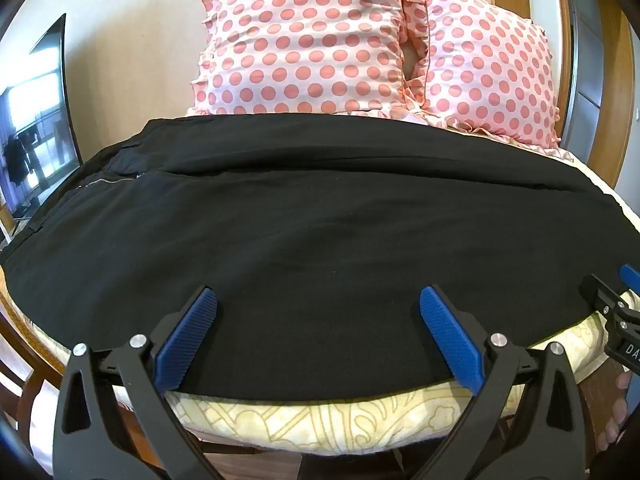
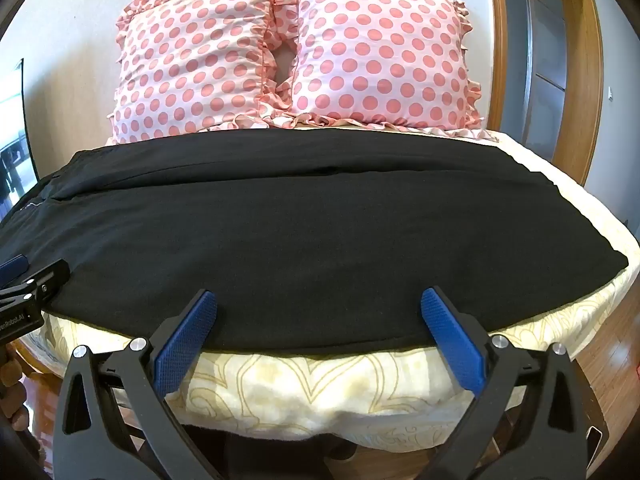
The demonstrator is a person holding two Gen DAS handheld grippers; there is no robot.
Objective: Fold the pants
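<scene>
Black pants (image 1: 320, 216) lie flat across the bed, waistband and zipper (image 1: 108, 178) at the left, legs running right. They also fill the right wrist view (image 2: 312, 224). My left gripper (image 1: 318, 300) is open and empty, its blue pads over the pants' near edge. My right gripper (image 2: 318, 300) is open and empty at the near edge further right. The right gripper shows at the right border of the left wrist view (image 1: 616, 304). The left gripper shows at the left border of the right wrist view (image 2: 28, 284).
Two pink polka-dot pillows (image 1: 308, 40) (image 2: 380, 56) lean against the wall behind the pants. The cream patterned mattress cover (image 2: 320, 384) drops off at the near edge. A dark screen (image 1: 36, 128) stands left; a wooden door frame (image 2: 592, 72) is right.
</scene>
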